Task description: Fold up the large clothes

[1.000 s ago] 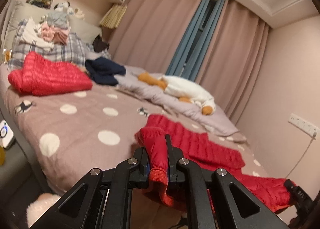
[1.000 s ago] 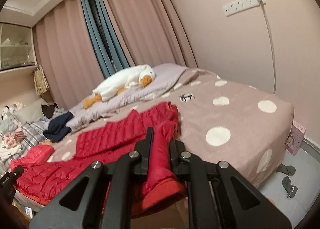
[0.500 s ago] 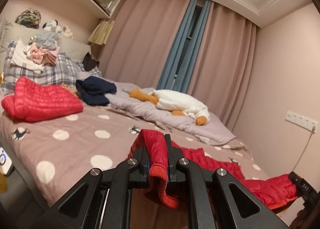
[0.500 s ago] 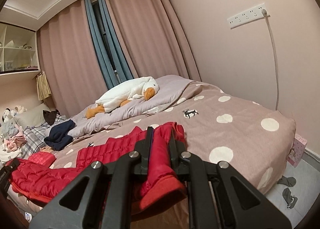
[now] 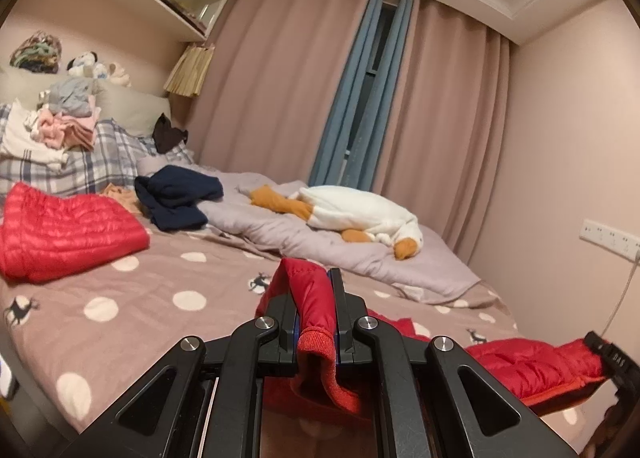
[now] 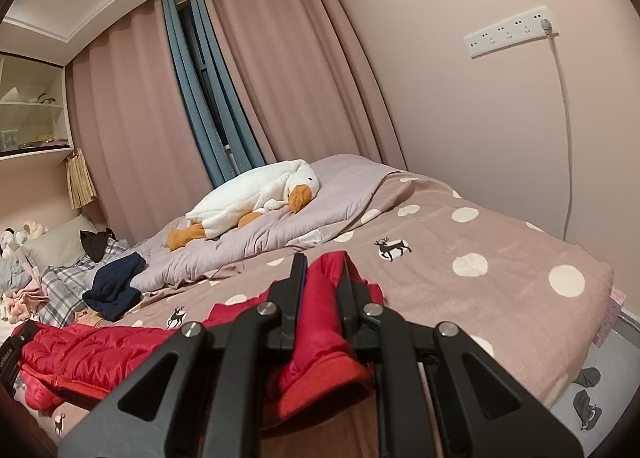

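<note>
While both grippers, left (image 5: 314,298) and right (image 6: 322,278), have their jaws clamped on a red jacket's (image 5: 532,366) cuffs, its body stretches between them over the bed's (image 6: 460,258) near edge. Second red jacket (image 5: 68,230) lies folded near the pillows.

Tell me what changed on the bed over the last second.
Both claws rose, lifting the red puffer jacket by its sleeves; less of it lies on the dotted bedspread now. The left claw and right claw stay shut on the cuffs. The folded red jacket, navy garment and goose plush have not moved.
</note>
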